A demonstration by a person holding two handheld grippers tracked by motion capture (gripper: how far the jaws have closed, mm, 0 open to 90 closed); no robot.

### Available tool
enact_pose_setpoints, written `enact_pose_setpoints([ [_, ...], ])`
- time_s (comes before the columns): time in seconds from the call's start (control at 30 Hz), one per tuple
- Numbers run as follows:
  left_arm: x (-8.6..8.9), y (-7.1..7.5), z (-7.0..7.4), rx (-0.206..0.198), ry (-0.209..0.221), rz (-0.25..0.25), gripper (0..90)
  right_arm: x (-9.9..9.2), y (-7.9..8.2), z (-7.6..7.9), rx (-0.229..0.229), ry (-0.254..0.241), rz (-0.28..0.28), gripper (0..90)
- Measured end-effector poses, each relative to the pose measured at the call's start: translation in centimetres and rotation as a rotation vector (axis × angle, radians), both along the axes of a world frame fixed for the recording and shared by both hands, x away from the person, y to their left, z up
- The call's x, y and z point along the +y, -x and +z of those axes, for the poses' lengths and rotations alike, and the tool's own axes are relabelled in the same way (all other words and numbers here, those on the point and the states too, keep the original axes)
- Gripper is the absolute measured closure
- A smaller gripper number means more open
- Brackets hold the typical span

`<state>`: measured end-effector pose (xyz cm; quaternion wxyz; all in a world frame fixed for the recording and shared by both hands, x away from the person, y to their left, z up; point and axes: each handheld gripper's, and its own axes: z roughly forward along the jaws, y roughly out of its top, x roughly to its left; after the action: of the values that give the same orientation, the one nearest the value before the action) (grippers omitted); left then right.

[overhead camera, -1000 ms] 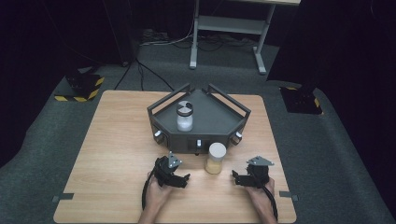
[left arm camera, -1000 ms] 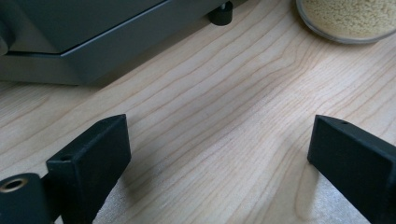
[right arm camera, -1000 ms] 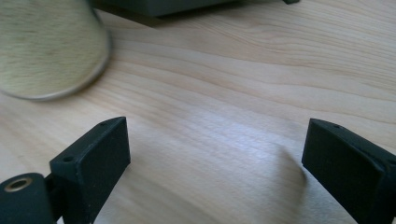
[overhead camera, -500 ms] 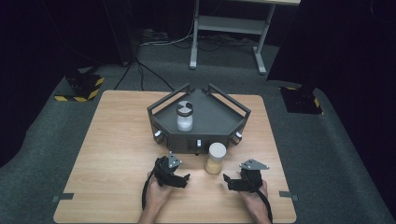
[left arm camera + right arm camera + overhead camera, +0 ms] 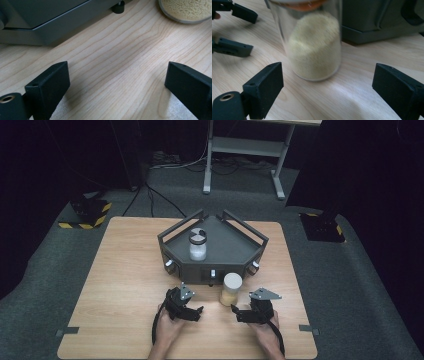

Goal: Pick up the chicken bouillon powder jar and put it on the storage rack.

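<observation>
Your right claw (image 5: 239, 314) stands wide, its jaws just easing inward with nothing between them yet; the clear glass jar of pale yellow grains (image 5: 313, 45), capped with a cream lid, stands upright on the light wooden bench (image 5: 120, 270) just ahead of the tips, apart from both. Your left claw (image 5: 194, 312) rests open over bare wood, that jar off to its right. Behind the jar sits the dark grey angular tray stand (image 5: 235, 247), carrying a second clear jar with a black-and-white lid (image 5: 197, 244).
</observation>
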<state>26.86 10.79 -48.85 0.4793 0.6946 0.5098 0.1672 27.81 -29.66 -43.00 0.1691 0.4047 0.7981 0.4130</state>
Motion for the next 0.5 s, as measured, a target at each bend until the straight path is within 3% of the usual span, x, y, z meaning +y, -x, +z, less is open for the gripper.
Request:
enact_pose_setpoints([
  [0.5, 0.0, 0.0, 0.0, 0.0, 0.0, 0.0, 5.8, 1.9, -1.6, 1.4, -0.03, -0.024, 0.037, 11.6],
])
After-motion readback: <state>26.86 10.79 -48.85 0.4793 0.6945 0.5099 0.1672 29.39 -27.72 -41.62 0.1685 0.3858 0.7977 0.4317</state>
